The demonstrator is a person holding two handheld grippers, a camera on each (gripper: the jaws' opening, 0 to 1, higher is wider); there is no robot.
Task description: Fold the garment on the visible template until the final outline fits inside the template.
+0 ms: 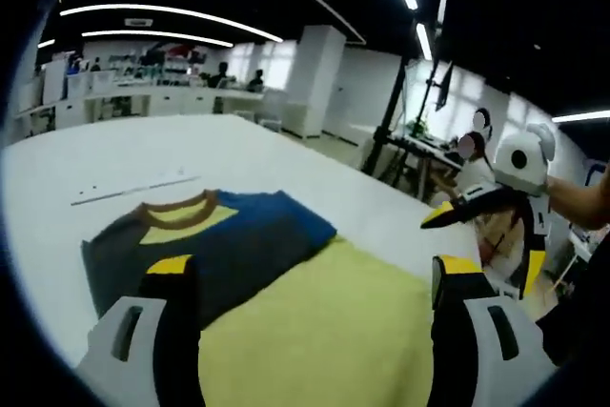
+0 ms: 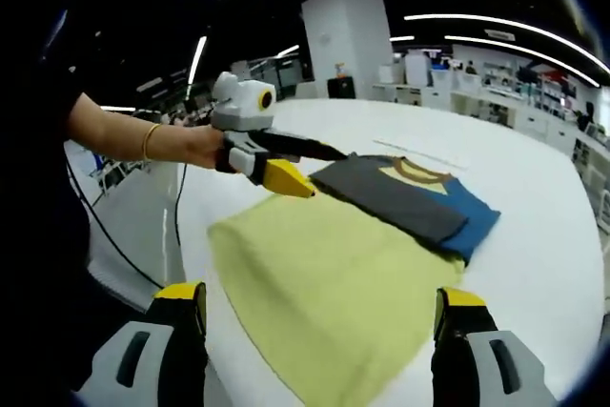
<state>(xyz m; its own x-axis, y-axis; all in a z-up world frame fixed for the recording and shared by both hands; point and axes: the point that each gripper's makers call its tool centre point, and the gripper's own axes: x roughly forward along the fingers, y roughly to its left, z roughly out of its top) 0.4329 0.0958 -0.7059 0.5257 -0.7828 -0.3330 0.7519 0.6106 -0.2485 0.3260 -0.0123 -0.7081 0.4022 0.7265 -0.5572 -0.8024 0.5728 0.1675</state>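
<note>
garment (image 2: pixel 410 199): grey/blue/yellow w/ brown collar (colour-blocked); template (image 2: pixel 324 293) plain yellow.

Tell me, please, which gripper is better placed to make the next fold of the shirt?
Probably left. In the right gripper view the left gripper hangs at the near edge of the folded shirt, jaws open. The right gripper hovers over the yellow cloth, farther from the shirt.

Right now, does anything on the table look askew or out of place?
The T-shirt is partly folded, its yellow lower part spread well wider than the folded top. No template outline can be made out on the white table. Nothing looks spilled or damaged.
</note>
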